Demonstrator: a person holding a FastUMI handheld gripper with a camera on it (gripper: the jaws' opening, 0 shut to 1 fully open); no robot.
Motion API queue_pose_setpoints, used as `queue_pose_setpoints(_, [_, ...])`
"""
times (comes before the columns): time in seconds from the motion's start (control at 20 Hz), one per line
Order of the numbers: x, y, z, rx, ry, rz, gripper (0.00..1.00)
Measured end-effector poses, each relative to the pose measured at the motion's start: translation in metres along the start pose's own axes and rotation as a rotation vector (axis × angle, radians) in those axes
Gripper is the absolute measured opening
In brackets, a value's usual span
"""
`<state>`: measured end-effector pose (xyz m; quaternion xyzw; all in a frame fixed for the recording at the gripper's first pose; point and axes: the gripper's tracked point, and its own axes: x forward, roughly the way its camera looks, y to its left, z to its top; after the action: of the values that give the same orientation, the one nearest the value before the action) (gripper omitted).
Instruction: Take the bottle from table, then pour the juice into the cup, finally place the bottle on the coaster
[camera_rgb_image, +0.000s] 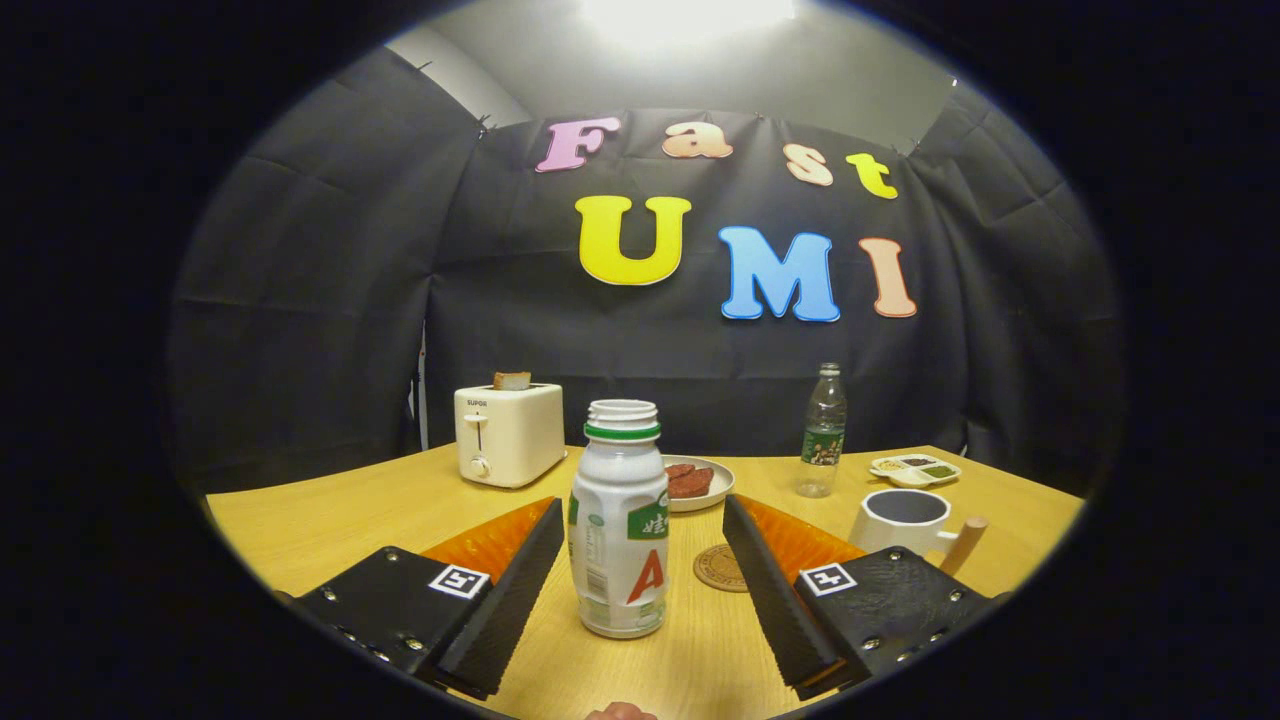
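The white bottle (619, 520) is seen standing upright on the wooden table (330, 520), its cap off and a green ring below the open neck. It is placed between the two fingers of the gripper (640, 590), which are spread wide; a clear gap is left on either side, so the bottle is touched by neither finger. The printing on its label is too small to be made out. Just behind the bottle and to its right, a round cork coaster (718, 568) is laid flat, its right part covered by the right finger. Further right a white cup (903, 520) with a wooden handle is set, its lower part hidden behind the same finger; what it contains cannot be told. Beyond the bottle a plate (700, 484) of reddish-brown pieces is partly screened by it. A cream toaster (509, 434) with a slice in its slot, a clear plastic bottle (822, 432) and a small divided dish (915, 469) are ranged toward the back.
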<state>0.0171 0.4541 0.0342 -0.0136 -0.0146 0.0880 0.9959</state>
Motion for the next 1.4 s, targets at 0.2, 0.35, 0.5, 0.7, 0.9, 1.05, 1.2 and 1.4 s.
queue_pose_setpoints(0.2, [0.019, 0.001, -0.015, -0.017, 0.037, -0.023, 0.97])
queue_pose_setpoints(0.35, [0.030, 0.003, -0.019, -0.046, 0.046, -0.029, 0.97])
queue_pose_setpoints(0.5, [0.033, 0.002, -0.020, -0.047, 0.050, -0.037, 0.95])
queue_pose_setpoints(0.7, [0.032, 0.007, -0.019, 0.014, 0.043, -0.001, 0.71])
queue_pose_setpoints(0.9, [0.028, 0.001, -0.019, 0.097, 0.054, -0.014, 0.66])
queue_pose_setpoints(1.05, [0.026, -0.002, -0.017, 0.124, 0.065, -0.022, 0.66])
queue_pose_setpoints(1.2, [0.028, -0.003, -0.019, 0.166, 0.089, -0.005, 0.66])
queue_pose_setpoints(1.4, [0.025, -0.012, -0.010, 0.270, 0.097, -0.015, 0.66])
